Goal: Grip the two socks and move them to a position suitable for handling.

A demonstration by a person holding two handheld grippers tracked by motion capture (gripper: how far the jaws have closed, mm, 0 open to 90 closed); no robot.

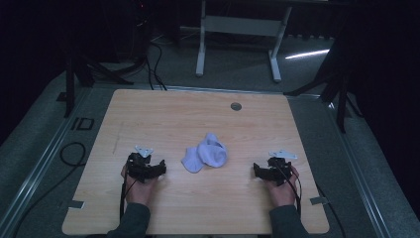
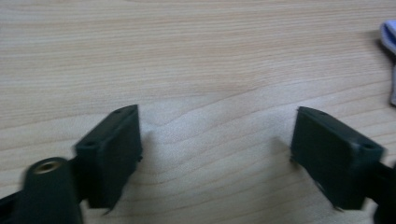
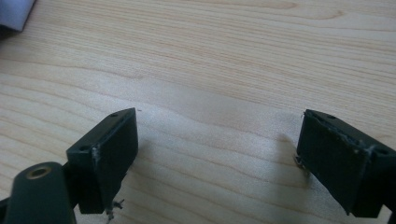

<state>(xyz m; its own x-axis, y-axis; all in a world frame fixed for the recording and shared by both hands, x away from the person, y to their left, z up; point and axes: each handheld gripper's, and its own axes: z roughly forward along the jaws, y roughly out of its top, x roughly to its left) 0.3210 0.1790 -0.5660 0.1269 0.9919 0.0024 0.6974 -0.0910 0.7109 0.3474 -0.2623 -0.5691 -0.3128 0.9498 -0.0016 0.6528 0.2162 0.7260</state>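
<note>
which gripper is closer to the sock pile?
The left gripper: a shorter stretch of bare table lies between it and the socks than on the right gripper's side.

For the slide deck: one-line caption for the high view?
Both open grippers, left gripper and right gripper, flank a crumpled white cloth on the wooden table.

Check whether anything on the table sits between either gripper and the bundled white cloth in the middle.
Nothing visible does. The white cloth lies alone mid-table, with bare wooden table between it and the left gripper on one side and the right gripper on the other. Both grippers have their jaws spread, apart from the cloth.
</note>
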